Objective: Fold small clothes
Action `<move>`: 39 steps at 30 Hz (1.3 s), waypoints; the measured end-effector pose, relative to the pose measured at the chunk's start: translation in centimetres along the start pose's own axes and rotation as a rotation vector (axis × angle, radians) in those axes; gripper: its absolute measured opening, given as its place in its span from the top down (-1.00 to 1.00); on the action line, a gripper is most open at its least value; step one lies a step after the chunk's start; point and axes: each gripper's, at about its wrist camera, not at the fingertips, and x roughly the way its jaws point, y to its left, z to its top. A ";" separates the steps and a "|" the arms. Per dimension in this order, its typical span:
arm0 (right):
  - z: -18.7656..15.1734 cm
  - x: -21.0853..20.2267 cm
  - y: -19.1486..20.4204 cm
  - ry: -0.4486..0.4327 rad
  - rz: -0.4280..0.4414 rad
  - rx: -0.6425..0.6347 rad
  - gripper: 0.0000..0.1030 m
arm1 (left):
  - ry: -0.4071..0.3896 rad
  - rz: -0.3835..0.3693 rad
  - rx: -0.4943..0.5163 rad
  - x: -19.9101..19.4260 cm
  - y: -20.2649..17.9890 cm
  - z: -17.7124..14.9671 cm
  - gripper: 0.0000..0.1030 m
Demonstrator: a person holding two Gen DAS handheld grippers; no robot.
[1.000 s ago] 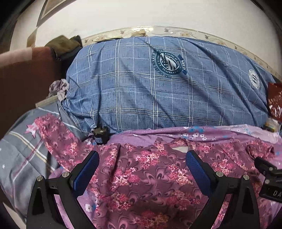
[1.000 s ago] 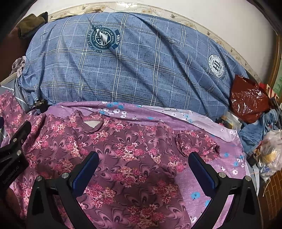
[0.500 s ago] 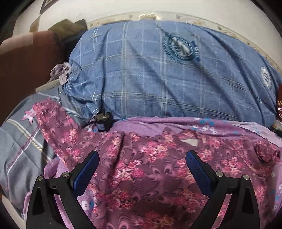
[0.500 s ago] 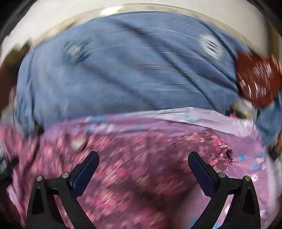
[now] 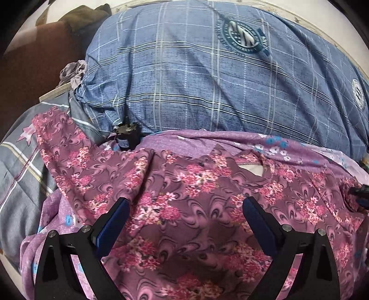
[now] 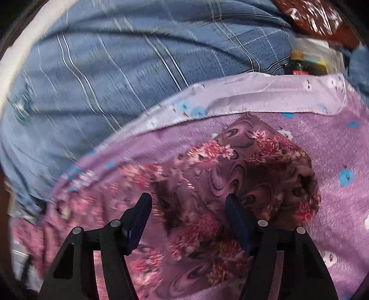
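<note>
overhead, both tongs gape above floral top (image 5: 184,207) on purple blanket (image 6: 334,147), right pair narrowing

R gripper (image 6: 188,219) narrowed, dropped over shirt sleeve (image 6: 265,166)

Motion blur smears the quilt (image 6: 96,76) and the shirt's (image 6: 207,196) left part in the right wrist view; the red bag (image 6: 322,18) is cropped.

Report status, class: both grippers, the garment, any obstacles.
Left gripper open over floral top. Right gripper jaws just closing, astride the sleeve, not pinching. Blue pillow behind, clear.
</note>
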 end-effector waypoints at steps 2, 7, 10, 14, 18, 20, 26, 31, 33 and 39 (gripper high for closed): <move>-0.4 1.5 0.4 0.010 -0.072 -0.028 -0.31 | -0.006 0.000 0.016 -0.2 -0.4 -0.2 -0.91; -1.2 1.6 2.7 -0.047 -0.223 -0.163 0.87 | -0.029 0.011 0.024 -1.3 -0.2 -0.5 -0.91; -1.3 -0.2 3.6 -0.095 -0.196 -0.152 0.89 | -0.048 0.020 -0.002 -2.1 1.0 -0.4 -0.91; -1.3 -4.9 6.2 -0.194 0.077 -0.109 0.89 | -0.076 0.039 -0.061 -3.3 3.3 -0.4 -0.91; -2.8 -7.6 11.1 -0.174 0.464 -0.085 0.88 | -0.087 0.067 -0.131 -4.3 5.9 -0.6 -0.91; -4.4 -7.1 14.6 -0.117 0.625 -0.070 0.84 | -0.100 0.085 -0.163 -4.8 6.8 -0.8 -0.91; -11.0 -1.1 24.9 0.262 0.868 -0.098 -0.19 | -0.113 0.106 -0.263 -5.2 9.3 -1.0 -0.91; -10.7 -1.4 23.4 0.211 0.833 -0.081 -0.24 | -0.043 0.025 -0.296 -3.6 9.4 -0.5 -0.91; -9.0 -2.7 20.7 0.128 0.796 -0.053 -0.24 | -0.001 -0.033 -0.268 -2.5 8.7 -0.3 -0.91; -6.3 -2.6 14.2 0.028 0.688 0.062 -0.24 | 0.163 -0.164 -0.214 2.4 5.9 0.1 -0.78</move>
